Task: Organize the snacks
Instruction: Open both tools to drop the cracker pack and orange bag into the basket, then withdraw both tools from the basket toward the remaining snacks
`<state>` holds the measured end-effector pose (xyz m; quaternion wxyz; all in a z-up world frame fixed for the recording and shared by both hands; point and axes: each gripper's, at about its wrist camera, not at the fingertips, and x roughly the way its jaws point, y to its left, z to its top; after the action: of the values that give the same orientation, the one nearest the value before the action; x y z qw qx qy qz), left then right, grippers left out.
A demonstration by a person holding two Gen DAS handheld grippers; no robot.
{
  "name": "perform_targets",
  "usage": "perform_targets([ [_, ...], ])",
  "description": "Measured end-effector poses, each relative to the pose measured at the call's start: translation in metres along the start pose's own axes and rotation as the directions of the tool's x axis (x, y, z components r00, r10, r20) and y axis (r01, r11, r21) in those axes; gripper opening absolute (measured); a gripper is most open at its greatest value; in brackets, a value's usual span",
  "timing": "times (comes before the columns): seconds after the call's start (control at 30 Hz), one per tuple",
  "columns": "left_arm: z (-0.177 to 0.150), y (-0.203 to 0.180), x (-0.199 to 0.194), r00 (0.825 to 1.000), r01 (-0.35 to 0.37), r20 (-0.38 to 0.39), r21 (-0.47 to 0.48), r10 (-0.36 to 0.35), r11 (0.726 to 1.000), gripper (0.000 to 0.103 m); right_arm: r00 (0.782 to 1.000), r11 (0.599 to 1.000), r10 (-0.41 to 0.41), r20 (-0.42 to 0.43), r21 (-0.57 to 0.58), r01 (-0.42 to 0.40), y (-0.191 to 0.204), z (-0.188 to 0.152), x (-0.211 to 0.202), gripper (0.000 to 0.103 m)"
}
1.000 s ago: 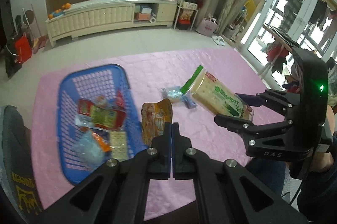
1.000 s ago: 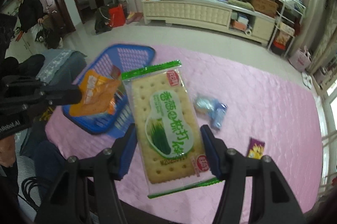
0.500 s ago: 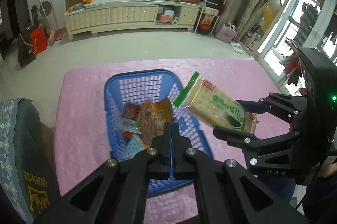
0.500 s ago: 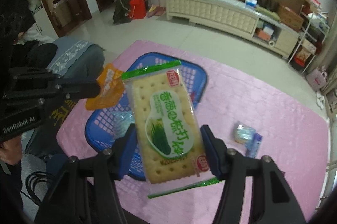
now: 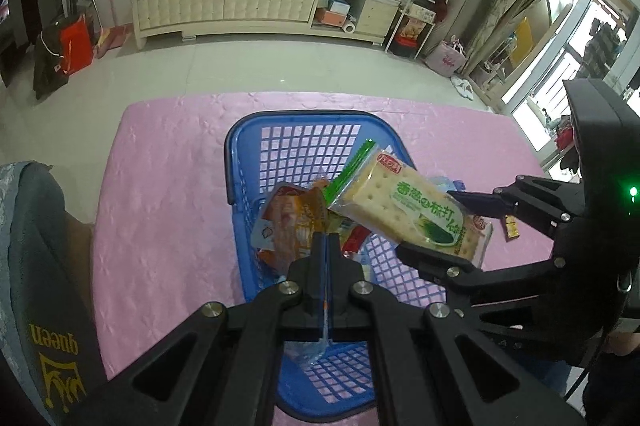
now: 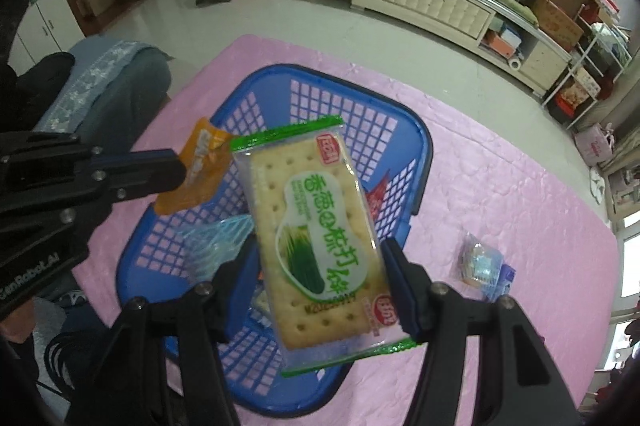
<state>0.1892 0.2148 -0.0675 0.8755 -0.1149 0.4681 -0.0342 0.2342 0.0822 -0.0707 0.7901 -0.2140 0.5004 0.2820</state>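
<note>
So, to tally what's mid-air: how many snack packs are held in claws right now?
2: the orange packet pinched in the left claw, the green cracker pack clamped in the right claw, both over the blue basket.

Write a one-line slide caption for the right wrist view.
Right gripper holds a green-trimmed cracker pack above the blue basket; left gripper pinches an orange snack packet alongside.

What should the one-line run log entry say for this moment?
left gripper: shut on orange snack packet | right gripper: shut on green-edged cracker pack | both above blue plastic mesh basket | pink cloth: small wrapped snack outside
</note>
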Motion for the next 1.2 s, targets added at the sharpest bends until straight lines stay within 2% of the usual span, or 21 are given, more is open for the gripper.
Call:
perform_targets([
  [0.2, 0.004, 0.002, 0.007, 1.000, -0.003, -0.025, -0.024, 0.002, 1.000, 0.001, 1.000, 1.000, 0.001, -0.008, -0.011, -0.001, 0.001, 0.002, 0.003, 0.065],
  [0.27, 0.003, 0.001, 0.007, 1.000, 0.000, -0.017, -0.027, 0.000, 1.000, 0.015, 1.000, 1.000, -0.010, -0.008, -0.028, 0.010, 0.004, 0.004, 0.003, 0.069],
  [0.3, 0.001, -0.001, 0.005, 1.000, -0.008, -0.017, -0.028, 0.008, 1.000, 0.034, 1.000, 0.999, -0.020, 0.000, -0.039, 0.020, 0.006, 0.004, 0.001, 0.079],
  [0.33, -0.001, -0.001, 0.004, 1.000, -0.018, -0.013, -0.025, 0.018, 1.000, 0.045, 1.000, 0.999, -0.026, 0.011, -0.042, 0.026, 0.006, 0.003, 0.000, 0.084],
  [0.37, -0.002, -0.001, 0.002, 1.000, -0.027, -0.006, -0.020, 0.027, 0.999, 0.047, 0.999, 0.999, -0.030, 0.028, -0.041, 0.031, 0.006, 0.003, -0.005, 0.089],
  [0.6, -0.007, -0.003, -0.009, 0.999, -0.034, -0.001, -0.015, 0.034, 0.999, 0.049, 0.999, 0.999, -0.026, 0.044, -0.022, 0.027, -0.008, -0.007, -0.018, 0.090],
  [0.73, -0.011, -0.012, -0.016, 0.998, -0.057, -0.001, -0.004, 0.057, 0.998, 0.059, 0.998, 1.000, -0.015, 0.055, 0.010, 0.014, -0.020, -0.016, -0.028, 0.090],
  [0.9, -0.016, -0.028, -0.023, 0.998, -0.062, -0.005, -0.005, 0.061, 0.998, 0.059, 0.997, 0.999, 0.002, 0.072, 0.043, -0.005, -0.033, -0.031, -0.044, 0.091],
  [1.2, -0.020, -0.077, -0.043, 0.997, -0.073, 0.023, 0.070, 0.072, 0.995, 0.059, 0.991, 0.995, 0.004, 0.131, 0.095, -0.016, -0.062, -0.053, -0.083, 0.091],
])
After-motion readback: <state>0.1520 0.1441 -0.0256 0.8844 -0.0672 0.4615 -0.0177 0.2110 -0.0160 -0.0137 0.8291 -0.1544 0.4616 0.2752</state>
